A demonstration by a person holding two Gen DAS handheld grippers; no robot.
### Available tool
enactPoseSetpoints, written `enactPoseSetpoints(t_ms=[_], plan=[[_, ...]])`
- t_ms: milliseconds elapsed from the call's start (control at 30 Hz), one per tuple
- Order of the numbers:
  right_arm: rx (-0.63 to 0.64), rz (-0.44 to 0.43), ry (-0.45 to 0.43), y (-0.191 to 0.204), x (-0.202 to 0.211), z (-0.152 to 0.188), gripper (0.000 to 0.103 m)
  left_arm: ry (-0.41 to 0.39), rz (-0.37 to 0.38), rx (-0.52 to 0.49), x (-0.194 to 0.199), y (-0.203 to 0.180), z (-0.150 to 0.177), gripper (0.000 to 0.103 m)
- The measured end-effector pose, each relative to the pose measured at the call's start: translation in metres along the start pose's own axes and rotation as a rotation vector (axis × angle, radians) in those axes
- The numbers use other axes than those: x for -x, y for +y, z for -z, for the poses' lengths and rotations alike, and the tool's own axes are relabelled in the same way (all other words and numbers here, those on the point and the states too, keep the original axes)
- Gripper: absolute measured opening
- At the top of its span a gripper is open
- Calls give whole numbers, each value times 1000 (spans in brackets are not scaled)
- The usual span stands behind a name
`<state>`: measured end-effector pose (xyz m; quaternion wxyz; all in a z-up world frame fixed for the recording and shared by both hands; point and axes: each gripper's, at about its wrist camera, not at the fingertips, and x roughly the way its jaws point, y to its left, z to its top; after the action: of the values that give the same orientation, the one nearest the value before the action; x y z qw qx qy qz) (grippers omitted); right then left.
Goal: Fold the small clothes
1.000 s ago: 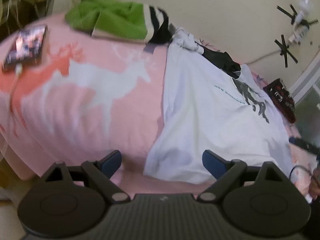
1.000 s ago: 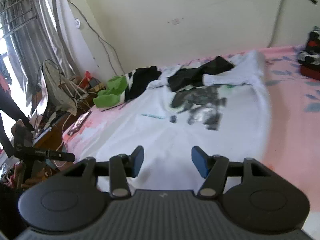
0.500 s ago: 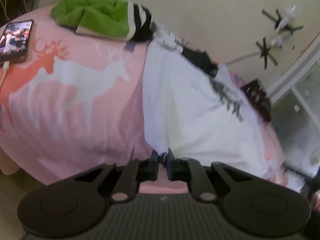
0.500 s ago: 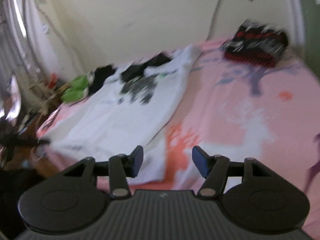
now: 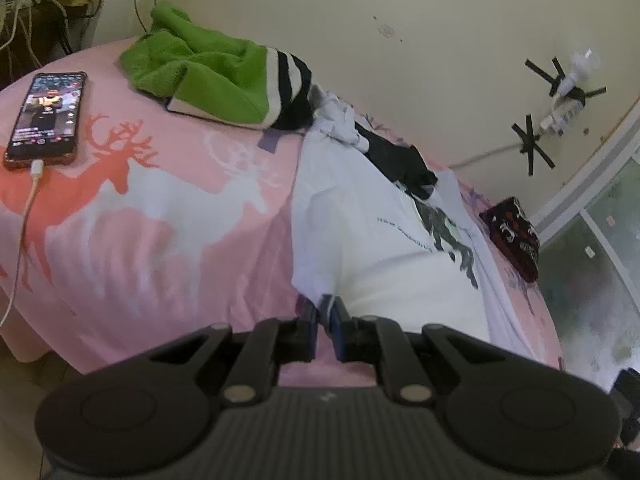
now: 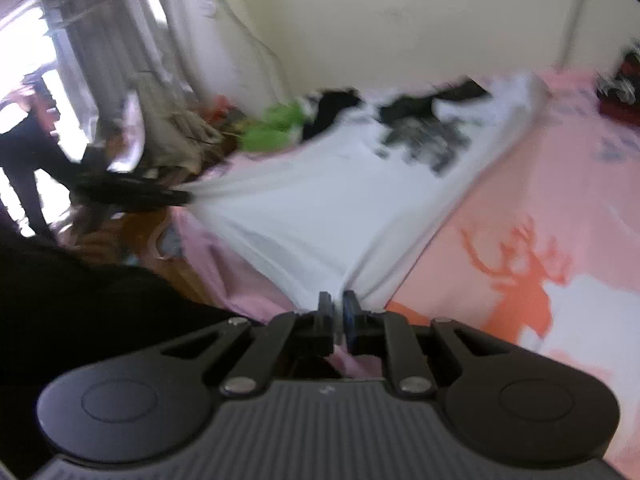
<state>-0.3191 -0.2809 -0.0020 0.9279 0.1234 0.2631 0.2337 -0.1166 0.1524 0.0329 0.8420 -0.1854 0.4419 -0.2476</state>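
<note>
The left claw (image 5: 326,314) is pinching one corner of the white T-shirt's (image 5: 384,248) hem at the near edge of the bed (image 5: 160,240), jaws closed on the cloth. The right claw (image 6: 337,307), whose jaws have just been closing, is gripping the hem's other corner. The T-shirt is lying spread on the pink deer-print bed. One phone (image 5: 44,120) is charging near the bed's left corner, beside one green garment (image 5: 200,76).

The left gripper (image 5: 325,317) is clamped tight, and the right gripper (image 6: 337,311) has just been closing, cloth pinched in both
</note>
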Motion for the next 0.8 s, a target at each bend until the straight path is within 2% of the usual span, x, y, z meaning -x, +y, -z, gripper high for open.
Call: enactPoseSetpoints(t_ms=[133, 300, 467, 600, 667, 733, 767, 800], plan=[[-96, -27, -77, -16, 10, -8, 9, -29, 40, 32, 3, 5, -9, 8], [-208, 9, -225, -45, 18, -30, 9, -79, 86, 64, 0, 3, -31, 8], [-303, 28, -374, -94, 11, -77, 8, -105, 130, 76, -28, -7, -85, 8], [-301, 104, -396, -131, -24, -134, 8, -118, 33, -34, -75, -39, -147, 8], [-330, 170, -397, -153, -50, -159, 9, -120, -10, -78, -107, -53, -174, 10], [-327, 267, -391, -170, -78, -176, 14, -121, -71, -119, -141, -61, -195, 32], [-301, 322, -368, -175, -92, -181, 33, -116, -135, -130, -159, -61, -202, 61], [-285, 396, -322, -179, -105, -184, 38, -110, -198, -129, -172, -60, -204, 70]])
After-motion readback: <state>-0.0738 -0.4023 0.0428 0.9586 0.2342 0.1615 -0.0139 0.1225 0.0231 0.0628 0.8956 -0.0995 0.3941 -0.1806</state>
